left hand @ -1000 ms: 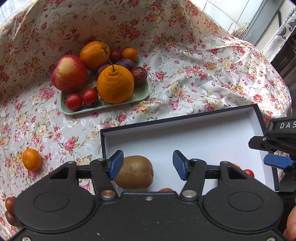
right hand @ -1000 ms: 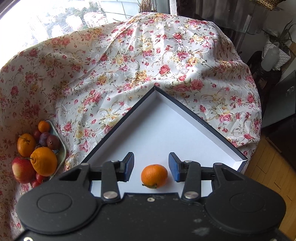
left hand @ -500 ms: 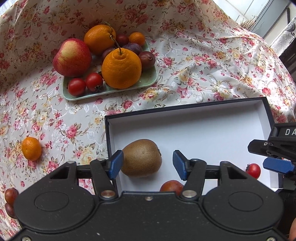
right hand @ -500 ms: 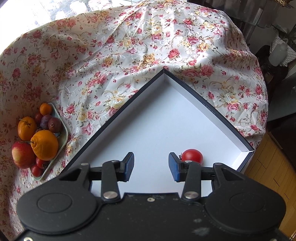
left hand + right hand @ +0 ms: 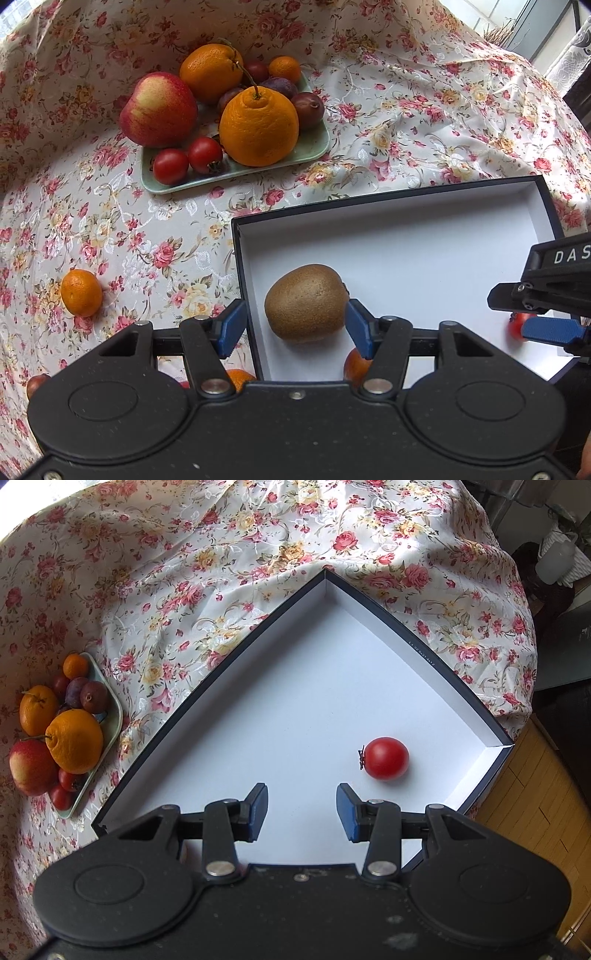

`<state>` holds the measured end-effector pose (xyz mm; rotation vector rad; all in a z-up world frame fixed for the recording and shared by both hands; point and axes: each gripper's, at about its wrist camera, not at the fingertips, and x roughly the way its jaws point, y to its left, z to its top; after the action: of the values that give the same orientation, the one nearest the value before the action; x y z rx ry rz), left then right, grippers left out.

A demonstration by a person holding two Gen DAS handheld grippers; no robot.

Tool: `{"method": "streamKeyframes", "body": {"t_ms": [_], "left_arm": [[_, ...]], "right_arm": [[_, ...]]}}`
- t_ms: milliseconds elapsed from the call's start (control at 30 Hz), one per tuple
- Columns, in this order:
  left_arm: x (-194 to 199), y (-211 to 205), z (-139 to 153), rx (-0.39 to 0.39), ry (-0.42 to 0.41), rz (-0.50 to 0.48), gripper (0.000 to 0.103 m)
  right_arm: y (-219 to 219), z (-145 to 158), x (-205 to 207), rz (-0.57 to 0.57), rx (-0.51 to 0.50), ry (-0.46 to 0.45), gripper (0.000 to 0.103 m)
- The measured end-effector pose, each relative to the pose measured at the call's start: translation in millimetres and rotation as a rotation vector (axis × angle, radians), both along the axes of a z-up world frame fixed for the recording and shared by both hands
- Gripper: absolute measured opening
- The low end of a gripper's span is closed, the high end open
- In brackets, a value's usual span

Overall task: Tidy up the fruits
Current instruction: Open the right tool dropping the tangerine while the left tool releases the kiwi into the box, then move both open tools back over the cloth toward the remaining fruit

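Since a second ago the small orange under the right gripper (image 5: 301, 806) has left view — a cherry tomato (image 5: 386, 758) lies inside the box (image 5: 461, 686) instead. Left gripper (image 5: 295, 326) points steeply down, part-open over a kiwi (image 5: 306, 302) in the box's corner, holding nothing. Beyond the box, a green plate (image 5: 317, 147) holds fruit — right gripper open, empty.
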<state>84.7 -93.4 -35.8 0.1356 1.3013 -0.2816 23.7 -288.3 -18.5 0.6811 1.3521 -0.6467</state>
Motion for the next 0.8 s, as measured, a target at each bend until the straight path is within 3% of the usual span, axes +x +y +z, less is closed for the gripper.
{"method": "streamKeyframes", "body": {"t_ms": [800], "left_arm": [[19,88,14,0.013,0.011,0.135,0.062]], "right_arm": [[78,1,38,0.136,0.023,0.0,0.044]]}}
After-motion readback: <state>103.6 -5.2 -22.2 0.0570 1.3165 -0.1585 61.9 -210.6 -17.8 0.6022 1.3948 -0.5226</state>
